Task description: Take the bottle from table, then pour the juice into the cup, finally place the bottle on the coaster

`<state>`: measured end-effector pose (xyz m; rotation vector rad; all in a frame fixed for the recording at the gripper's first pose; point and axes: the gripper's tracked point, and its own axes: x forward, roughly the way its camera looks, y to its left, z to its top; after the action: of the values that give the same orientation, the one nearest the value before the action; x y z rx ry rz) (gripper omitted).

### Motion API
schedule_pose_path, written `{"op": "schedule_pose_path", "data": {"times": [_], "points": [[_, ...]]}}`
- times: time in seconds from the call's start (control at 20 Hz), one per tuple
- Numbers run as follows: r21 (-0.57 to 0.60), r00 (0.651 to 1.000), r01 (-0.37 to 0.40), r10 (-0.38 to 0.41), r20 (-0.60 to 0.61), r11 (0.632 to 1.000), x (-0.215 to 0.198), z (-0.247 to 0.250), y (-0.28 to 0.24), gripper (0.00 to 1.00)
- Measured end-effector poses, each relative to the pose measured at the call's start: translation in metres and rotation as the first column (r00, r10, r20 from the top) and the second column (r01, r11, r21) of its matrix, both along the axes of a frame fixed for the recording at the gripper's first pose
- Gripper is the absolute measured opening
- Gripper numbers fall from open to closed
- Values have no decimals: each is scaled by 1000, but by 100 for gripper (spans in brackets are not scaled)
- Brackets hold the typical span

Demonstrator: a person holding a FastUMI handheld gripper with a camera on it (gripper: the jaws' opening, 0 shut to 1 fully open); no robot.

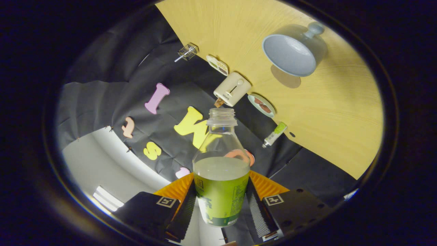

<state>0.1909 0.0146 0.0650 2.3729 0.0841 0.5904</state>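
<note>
Gripper (221, 201) fingers pinching the uncapped bottle (221, 171), roughly half full of pale juice. Cup (290, 54) sitting on the table (341, 112), looking empty.

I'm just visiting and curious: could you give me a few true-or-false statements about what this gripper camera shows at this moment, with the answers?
1. The gripper has both fingers pressed on the juice bottle. True.
2. The bottle still has its cap on. False: its mouth is open.
3. The bottle is completely full. False: the upper part is empty.
4. The cup on the wooden table looks empty. True.
5. The bottle's mouth is directly over the cup. False: the cup is off to one side, apart from it.
</note>
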Motion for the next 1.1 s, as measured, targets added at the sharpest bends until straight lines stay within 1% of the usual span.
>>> {"op": "schedule_pose_path", "data": {"times": [0.15, 0.2, 0.3, 0.4, 0.45, 0.55, 0.6, 0.7, 0.75, 0.9, 1.1], "points": [[-7, 1000, 5, -6, -14, 1000, 1, -9, -2, 78], [-31, 1000, 2, -3, -20, 1000, 1, -10, 0, 78], [-133, 999, -1, -5, -42, 991, 0, -19, 4, 78], [-243, 998, -14, 0, -56, 970, -4, -23, 7, 78], [-291, 999, -8, -7, -50, 957, -5, -23, 7, 78], [-388, 999, 8, -25, -39, 922, -4, -24, 6, 78], [-443, 999, 15, -33, -32, 896, -6, -25, 6, 78], [-553, 998, 50, -57, 3, 832, -12, -25, 4, 78], [-611, 997, 74, -72, 28, 788, -12, -24, 3, 78], [-775, 991, 129, -100, 86, 619, -12, -26, 0, 78], [-883, 972, 231, -140, 190, 409, -10, -10, -12, 78]]}}
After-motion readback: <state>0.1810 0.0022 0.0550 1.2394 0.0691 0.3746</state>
